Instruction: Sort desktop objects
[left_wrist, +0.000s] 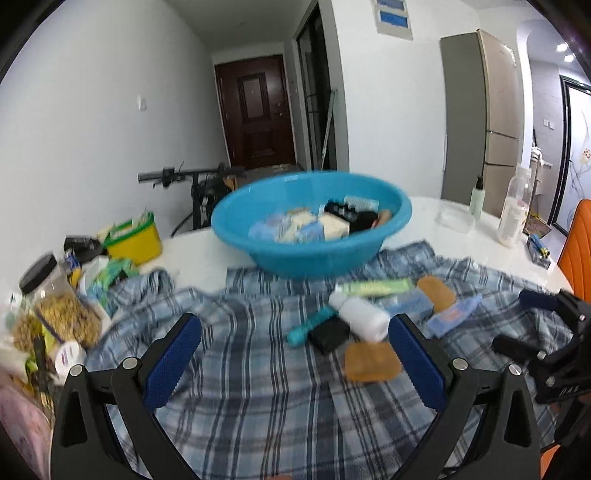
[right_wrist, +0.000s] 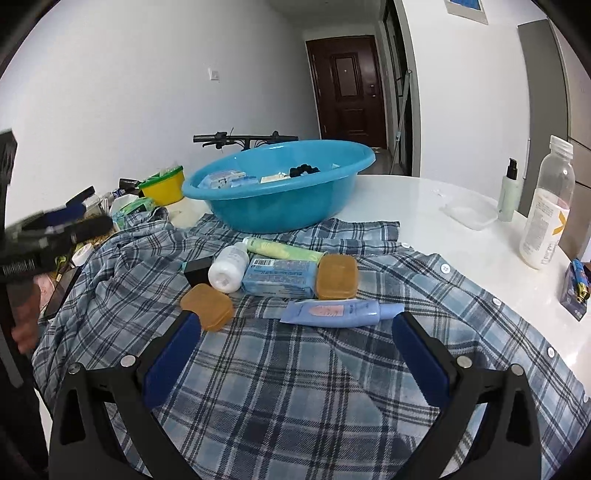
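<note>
A blue basin (left_wrist: 314, 254) (right_wrist: 280, 210) holding several small items stands at the far side of a plaid shirt (left_wrist: 258, 387) (right_wrist: 295, 387) spread on the white table. Loose on the shirt lie a white bottle (right_wrist: 229, 269), a green tube (right_wrist: 284, 251), a blue pack (right_wrist: 280, 278), two amber soap boxes (right_wrist: 207, 304) (right_wrist: 338, 277), a blue tube (right_wrist: 340, 312) and a black box (left_wrist: 328, 334). My left gripper (left_wrist: 294, 320) hovers open and empty near them. My right gripper (right_wrist: 295, 319) is open just short of the blue tube.
At the left edge are a yellow tub (left_wrist: 135, 243), a black-lidded jar (left_wrist: 55, 302) and snack packs. At the right stand a clear bottle (right_wrist: 546, 218), a pump bottle (right_wrist: 509, 192), a clear tray (right_wrist: 467, 214) and a small blue box (right_wrist: 576, 291). An orange chair (left_wrist: 580, 251) borders the table.
</note>
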